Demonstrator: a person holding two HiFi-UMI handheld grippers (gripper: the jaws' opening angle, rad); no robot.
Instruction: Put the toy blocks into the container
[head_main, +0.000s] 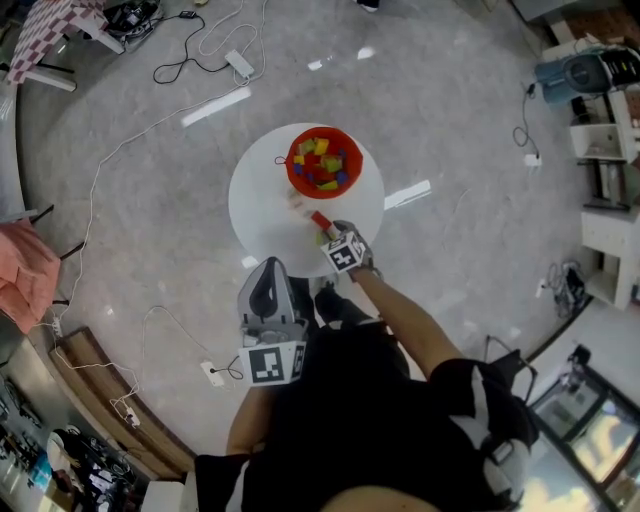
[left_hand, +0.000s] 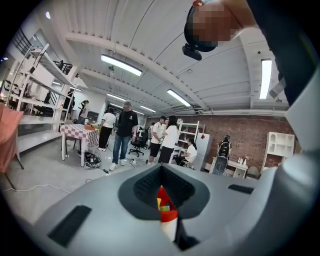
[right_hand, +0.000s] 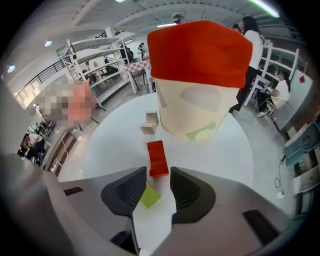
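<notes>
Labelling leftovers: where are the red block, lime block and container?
red block (right_hand: 157, 159), right gripper view, top face.
lime block (right_hand: 150, 196), right gripper view, top face.
container (right_hand: 200, 52), right gripper view, red rim band.

Yellow-green block partly behind a jaw, tan block blurred (possibly two)

Lighting: bright, even indoor light from long ceiling strip lights, seen in the left gripper view. Glare: white streaks of those lights mirrored on the polished floor, far left and right of the round table, whose white top is nearly washed out in the head view. Shadows: soft, with no hard edges. Distortion: strong fisheye bending in all three views, with black vignetting at the corners of both gripper views. Focus: the container looms close and slightly soft in the right gripper view; the head view's outer rim is smeared.
</notes>
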